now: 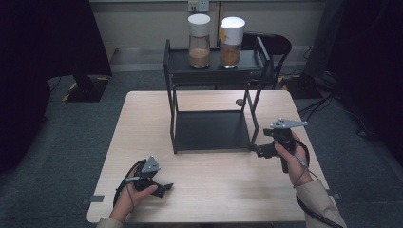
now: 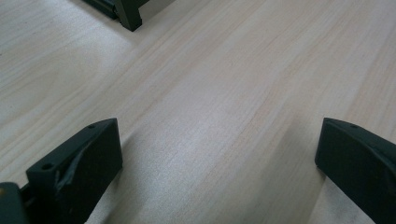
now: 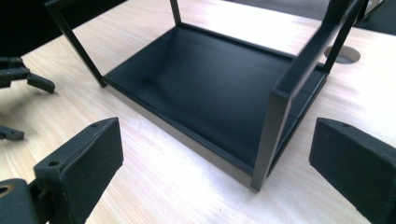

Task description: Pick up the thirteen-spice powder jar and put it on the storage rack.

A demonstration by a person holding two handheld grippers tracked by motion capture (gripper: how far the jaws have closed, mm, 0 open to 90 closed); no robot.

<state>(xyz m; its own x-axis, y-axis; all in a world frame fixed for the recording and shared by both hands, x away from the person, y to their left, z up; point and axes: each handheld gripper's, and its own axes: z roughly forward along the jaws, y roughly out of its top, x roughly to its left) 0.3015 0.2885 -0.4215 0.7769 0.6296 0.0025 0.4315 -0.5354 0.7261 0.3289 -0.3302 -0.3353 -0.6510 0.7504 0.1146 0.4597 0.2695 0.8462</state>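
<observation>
A black two-tier metal rack (image 1: 174,118) stands at the middle of the light wooden table (image 1: 223,190). On its top shelf stand two glass jars with white lids, the left jar (image 1: 199,40) and the right jar (image 1: 231,42), both partly filled with brown powder. My left gripper (image 1: 165,188) rests low on the table near the front left, open and empty; its jaws (image 2: 219,140) are spread wide over bare wood. My right gripper (image 1: 254,149) hovers at the rack's front right corner, open and empty. In the right gripper view the rack's lower shelf (image 3: 210,84) lies between and beyond its jaws (image 3: 215,144).
A round cable hole (image 1: 240,102) sits in the table behind the rack, also visible as the hole (image 3: 343,53). A rack foot (image 2: 128,14) shows at the top of the left gripper view. Dark furniture and grey carpet surround the table.
</observation>
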